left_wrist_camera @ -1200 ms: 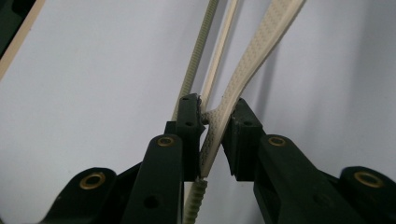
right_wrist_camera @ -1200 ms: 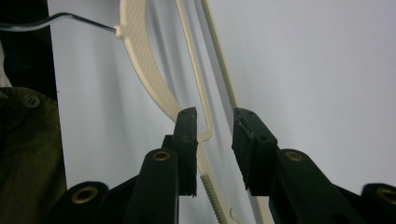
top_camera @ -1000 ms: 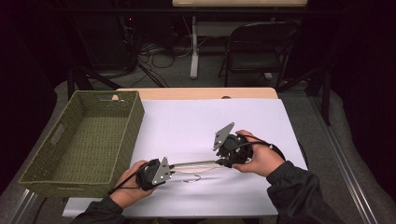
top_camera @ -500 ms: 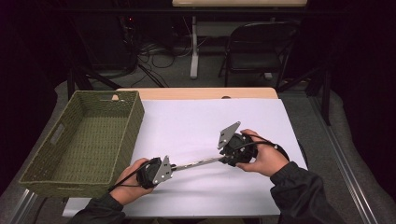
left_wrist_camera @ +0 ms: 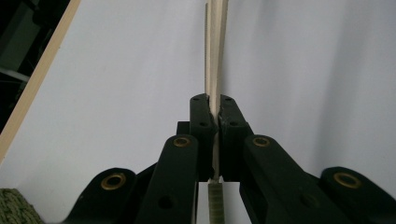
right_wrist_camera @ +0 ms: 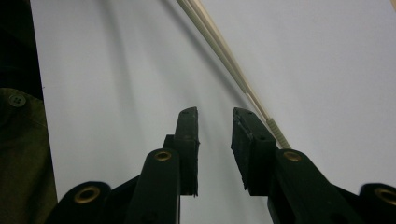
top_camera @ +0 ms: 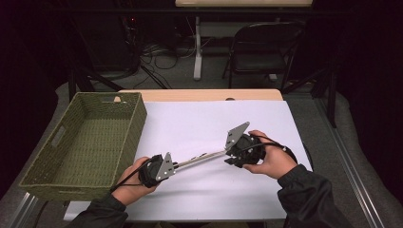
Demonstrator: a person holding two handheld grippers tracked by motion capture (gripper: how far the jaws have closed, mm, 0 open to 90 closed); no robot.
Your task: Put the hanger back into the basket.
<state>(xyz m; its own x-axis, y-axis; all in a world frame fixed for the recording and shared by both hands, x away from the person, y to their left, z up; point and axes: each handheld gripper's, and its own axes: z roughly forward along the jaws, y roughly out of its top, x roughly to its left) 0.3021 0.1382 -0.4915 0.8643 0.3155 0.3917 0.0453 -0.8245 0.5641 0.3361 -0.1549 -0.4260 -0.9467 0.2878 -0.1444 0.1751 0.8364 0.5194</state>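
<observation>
Since the earlier high view: risen at its right end, the pair of tongs [top_camera: 202, 157], now slanting from lower left up to centre right of the frame; shifted slightly up and right, the right hand-held gripper [top_camera: 234, 156].

Pinched at one end in the left hand-held gripper [top_camera: 177, 166], jaws pressed together on the thin pale strips (just closed down the last bit). In the left gripper view, held edge-on between the black pads [left_wrist_camera: 211, 123], running straight up to the top of the frame over the white surface [left_wrist_camera: 116, 93].

In the right gripper view, spread with a clear gap, the right hand-held gripper [right_wrist_camera: 215, 123]; just beside its right-hand jaw, outside the gap, the ribbed end of the tongs [right_wrist_camera: 275, 131], the rest stretching to the upper centre. Contact there: cannot tell.

Seen from the high view alone: green woven basket [top_camera: 57, 137] at the left of the frame, well apart from the tongs.
</observation>
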